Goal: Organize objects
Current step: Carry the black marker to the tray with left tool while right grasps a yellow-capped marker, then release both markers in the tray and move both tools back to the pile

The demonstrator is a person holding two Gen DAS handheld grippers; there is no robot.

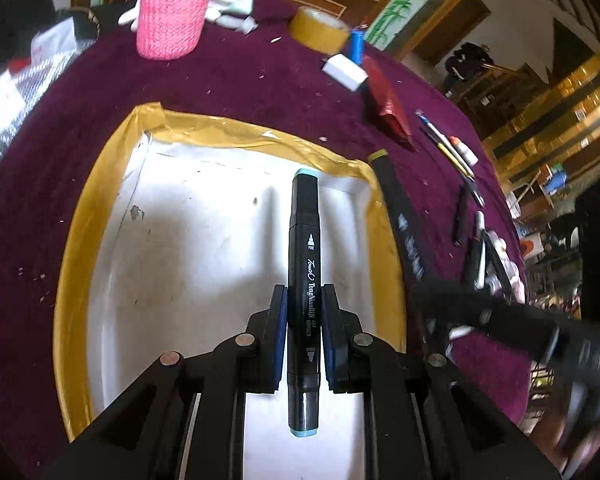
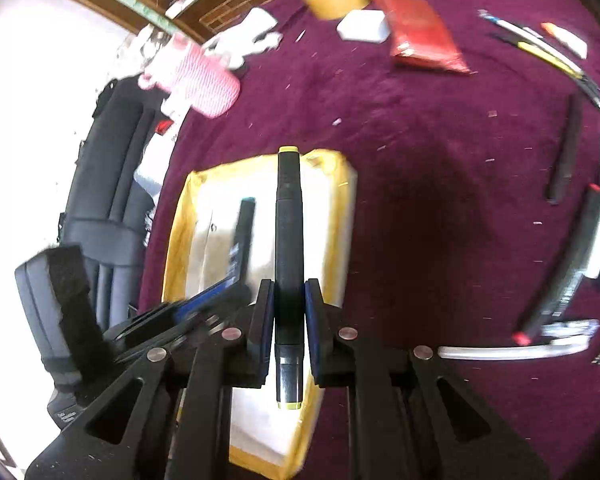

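Note:
My left gripper [image 1: 304,300] is shut on a black art marker with light-blue caps [image 1: 303,248] and holds it over the white tray with yellow-taped rim [image 1: 228,132]. My right gripper [image 2: 289,296] is shut on a black marker with yellow-green caps [image 2: 288,216], held above the tray's right rim [image 2: 340,200]. The yellow-capped marker [image 1: 400,216] and the blurred right gripper show at the right in the left wrist view. The blue-capped marker [image 2: 242,232] shows over the tray in the right wrist view.
On the maroon cloth [image 1: 260,80] lie a pink knitted cup [image 1: 172,8], a tape roll [image 1: 318,28], a white block [image 1: 345,70], a red packet [image 1: 388,100] and several pens [image 1: 452,148]. More pens and markers [image 2: 568,152] lie at the right. A black chair [image 2: 112,168] stands at the left.

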